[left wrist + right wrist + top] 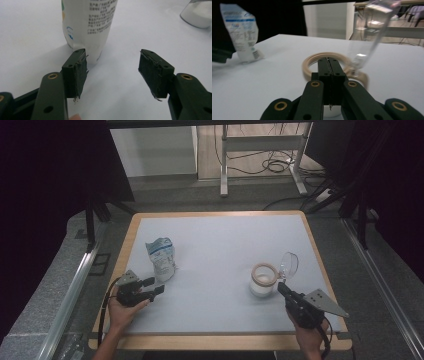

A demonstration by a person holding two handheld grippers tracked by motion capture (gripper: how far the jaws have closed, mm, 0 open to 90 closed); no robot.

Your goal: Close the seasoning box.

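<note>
Left gripper (156, 286): jaws standing apart, nearing the pouch (161, 257) at its 1 o'clock.
Right gripper (281, 287): jaws pressed together, empty, sitting at the jar's 5 o'clock.
Jar (263, 279): hinged lid (289, 264) already standing open.
Left: gripping the pouch, probably pouring.

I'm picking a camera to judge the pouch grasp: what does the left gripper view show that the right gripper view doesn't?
Left gripper view: the left gripper, jaws apart, close in front of the pouch, whose small print is readable. Right gripper view: the right gripper, jaws shut, by the jar's beige rim and its open clear lid. Both: pouch, jar, white table.
</note>
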